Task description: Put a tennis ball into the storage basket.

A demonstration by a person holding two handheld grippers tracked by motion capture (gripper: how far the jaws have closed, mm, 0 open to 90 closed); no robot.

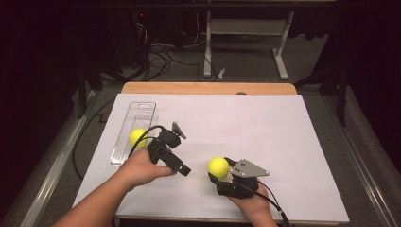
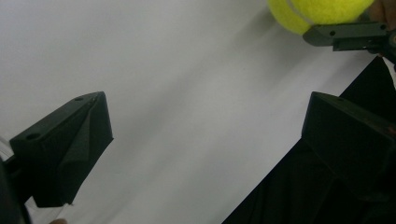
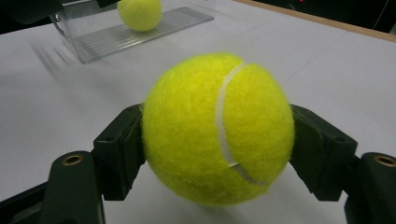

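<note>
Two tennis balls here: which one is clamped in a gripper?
The near ball, pinched between the right gripper's jaws. The other ball lies loose in the clear tray, untouched.

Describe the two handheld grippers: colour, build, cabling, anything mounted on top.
Both are matte black with blocky, wedge-shaped jaws. The left gripper trails a black cable looping back toward the forearm and carries a small grey plate. The right gripper has a larger grey three-cornered plate with small holes on top and a black cable running off the near edge. Forearms are bare, no sleeves.

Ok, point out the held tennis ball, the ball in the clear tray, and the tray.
held tennis ball (image 3: 218, 128), right gripper view, on its seam.
ball in tray (image 1: 137, 137), high view, its middle.
clear tray (image 1: 142, 108), high view, far end.
</note>
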